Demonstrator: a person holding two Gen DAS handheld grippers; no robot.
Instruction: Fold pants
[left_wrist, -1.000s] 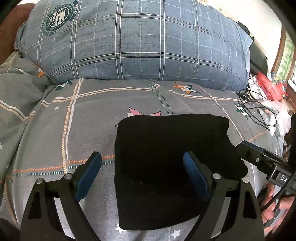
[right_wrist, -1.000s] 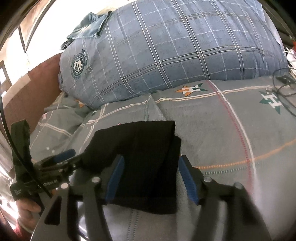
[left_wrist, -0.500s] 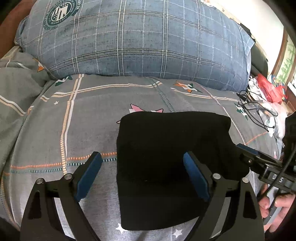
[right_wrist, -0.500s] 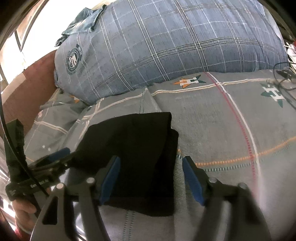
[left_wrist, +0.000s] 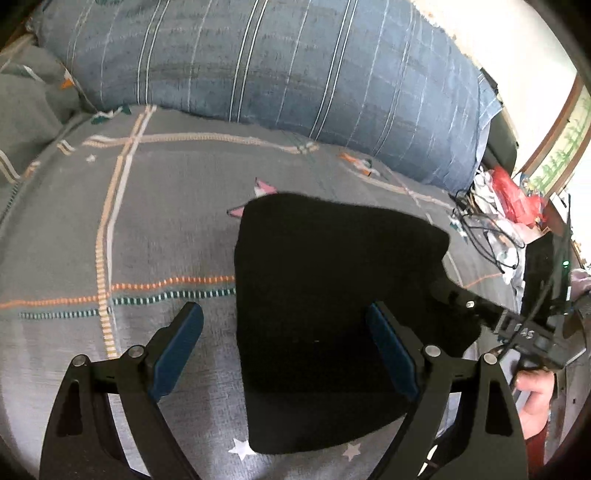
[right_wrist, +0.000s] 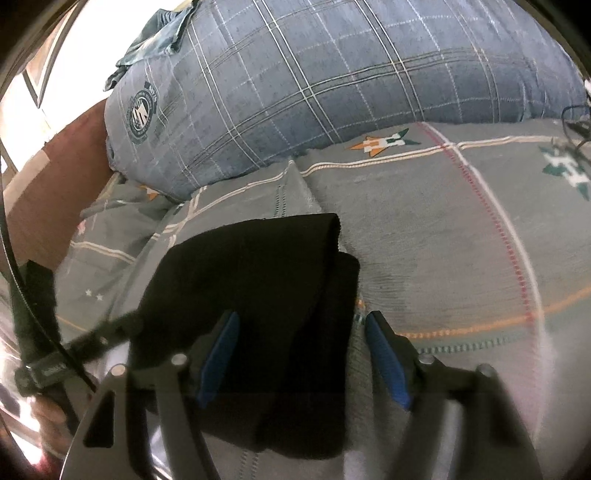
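Neatly squared, fuzzy black pants (left_wrist: 325, 306) lie on woven bedspread (left_wrist: 147, 229), both grippers' fingers apart

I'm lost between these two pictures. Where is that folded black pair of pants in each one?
Left wrist view: the black pants lie centre-right on the bedspread, partly behind the right finger of the open left claw.
Right wrist view: the pants sit lower-left of centre, reaching between the fingers of the open right claw.
Shared landmark: the blue plaid pillow behind them.
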